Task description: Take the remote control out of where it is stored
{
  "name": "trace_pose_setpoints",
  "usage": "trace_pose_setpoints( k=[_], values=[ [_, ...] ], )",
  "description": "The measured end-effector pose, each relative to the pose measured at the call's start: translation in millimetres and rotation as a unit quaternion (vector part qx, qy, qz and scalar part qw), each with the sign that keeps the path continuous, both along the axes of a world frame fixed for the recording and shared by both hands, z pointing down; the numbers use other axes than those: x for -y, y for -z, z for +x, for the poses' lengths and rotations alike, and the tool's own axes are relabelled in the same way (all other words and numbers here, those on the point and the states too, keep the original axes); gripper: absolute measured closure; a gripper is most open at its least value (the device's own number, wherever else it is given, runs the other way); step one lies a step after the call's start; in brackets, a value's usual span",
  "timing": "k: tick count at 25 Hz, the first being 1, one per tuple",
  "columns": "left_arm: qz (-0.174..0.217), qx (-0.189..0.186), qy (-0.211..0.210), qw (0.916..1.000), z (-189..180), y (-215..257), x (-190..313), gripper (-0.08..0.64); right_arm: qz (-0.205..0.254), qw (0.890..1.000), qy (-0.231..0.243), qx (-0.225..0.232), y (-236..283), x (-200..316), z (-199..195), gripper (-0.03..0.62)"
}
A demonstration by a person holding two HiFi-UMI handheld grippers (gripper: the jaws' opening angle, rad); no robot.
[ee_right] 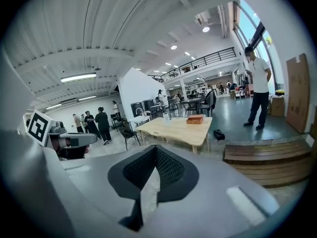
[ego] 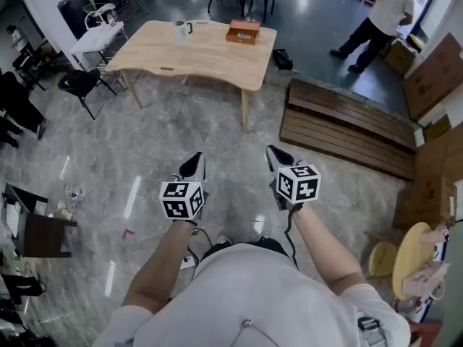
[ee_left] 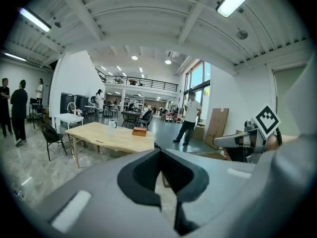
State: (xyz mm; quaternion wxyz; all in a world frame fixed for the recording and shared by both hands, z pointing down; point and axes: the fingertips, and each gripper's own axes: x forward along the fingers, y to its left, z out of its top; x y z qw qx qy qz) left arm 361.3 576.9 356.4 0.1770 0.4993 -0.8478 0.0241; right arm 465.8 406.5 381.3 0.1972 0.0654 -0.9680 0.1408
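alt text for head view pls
The left gripper and right gripper, both shut and empty, hover over a marble floor, short of a wooden table holding a brown box and a mug. A person stands far right.

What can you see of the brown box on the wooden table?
The brown box is low, flat and rectangular, orange-brown like wood or leather. It appears closed and lies flat on the light wooden table, near the far edge toward its right end. A pale mug stands to its left, apart from it. Nothing but the tabletop touches it.
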Motion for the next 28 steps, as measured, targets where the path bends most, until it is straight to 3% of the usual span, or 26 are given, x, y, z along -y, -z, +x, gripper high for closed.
trace_pose_setpoints(
  k=[11, 28],
  values=[
    [0.001, -0.013, 0.007, 0.9999, -8, -12, -27, 0.56, -0.015, 1.0, -0.011, -0.016, -15, -18, -5, 0.565],
    [0.005, -0.029, 0.011, 0.9995, -48, -27, -79, 0.56, -0.009, 0.999, -0.03, -0.028, -21, -62, -24, 0.565]
  ],
)
